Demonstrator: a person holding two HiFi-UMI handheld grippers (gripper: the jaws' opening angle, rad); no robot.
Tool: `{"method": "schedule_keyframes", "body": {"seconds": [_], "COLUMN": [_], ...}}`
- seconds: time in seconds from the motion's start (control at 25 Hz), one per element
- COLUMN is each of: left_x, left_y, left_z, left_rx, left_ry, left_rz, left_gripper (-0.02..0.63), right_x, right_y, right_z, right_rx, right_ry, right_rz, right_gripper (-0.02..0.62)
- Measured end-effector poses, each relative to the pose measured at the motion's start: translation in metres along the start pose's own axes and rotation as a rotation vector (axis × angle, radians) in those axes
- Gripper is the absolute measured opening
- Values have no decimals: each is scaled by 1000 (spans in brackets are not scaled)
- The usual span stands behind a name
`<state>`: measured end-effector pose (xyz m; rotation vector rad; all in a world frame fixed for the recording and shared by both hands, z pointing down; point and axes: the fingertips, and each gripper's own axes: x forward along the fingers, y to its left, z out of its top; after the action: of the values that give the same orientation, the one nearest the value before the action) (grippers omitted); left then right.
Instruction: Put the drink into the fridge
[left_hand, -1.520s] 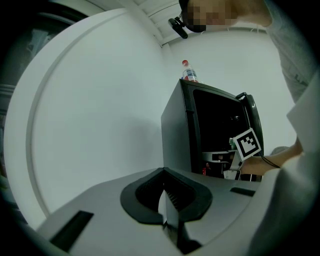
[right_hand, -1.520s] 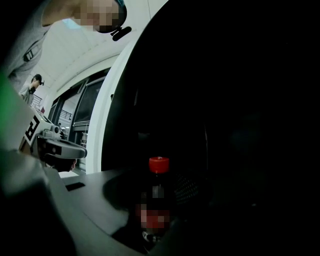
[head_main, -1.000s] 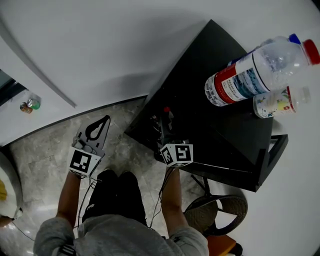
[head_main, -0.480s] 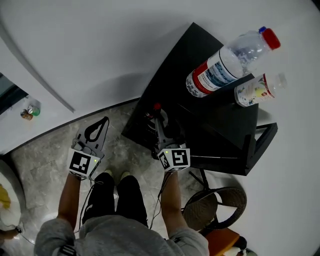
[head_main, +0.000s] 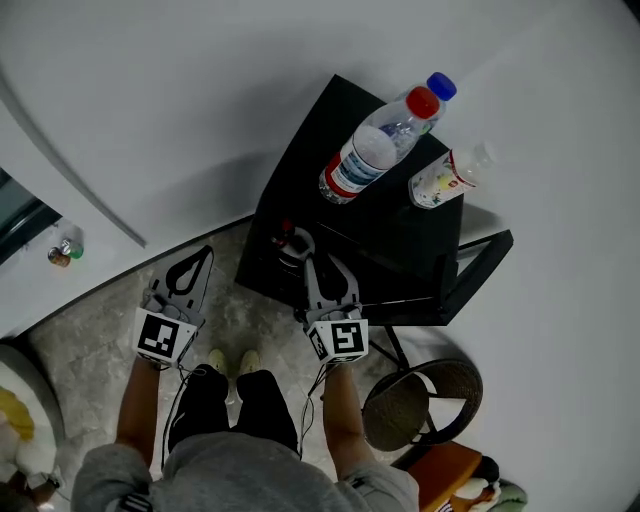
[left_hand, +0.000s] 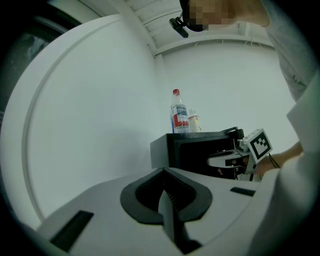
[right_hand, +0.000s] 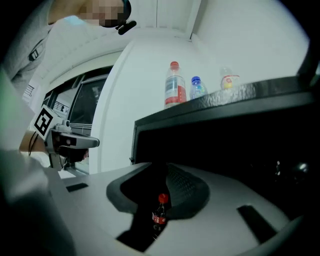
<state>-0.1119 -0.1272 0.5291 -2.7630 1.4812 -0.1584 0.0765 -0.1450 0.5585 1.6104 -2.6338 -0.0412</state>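
One small cola bottle, red cap: upright at dark front of fridge, below right tongs; inside or just outside, can't tell. Likely light, stiff, slick round wall; grip mid-body, not cap. Right tongs just narrowed, part-gapped, gripping nothing. Left tongs clenched, empty.

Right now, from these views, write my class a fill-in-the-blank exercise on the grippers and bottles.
The small dark bottle seen between the right gripper's jaws has a ___ cap.
The left gripper's jaws are ___, with nothing between them.
On the black fridge, the water bottle half hidden behind the tall red-capped bottle in the head view has a ___ cap.
Missing words: red; shut; blue.
Note: the right gripper's jaws have just been closing, with that small bottle between them; a grip cannot be confirmed.
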Motion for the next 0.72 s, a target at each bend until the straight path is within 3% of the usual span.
{"method": "schedule_keyframes", "body": {"seconds": [0.72], "left_x": [-38], "left_y": [-20], "left_z": [127], "left_rx": [42], "left_ry": [-32], "left_rz": [-36], "left_gripper": [2], "right_x": [-63], "right_y": [10], "right_z": [145], "right_rx": [-1], "right_ry": [-69], "right_rz": [-81], "right_gripper": [52]}}
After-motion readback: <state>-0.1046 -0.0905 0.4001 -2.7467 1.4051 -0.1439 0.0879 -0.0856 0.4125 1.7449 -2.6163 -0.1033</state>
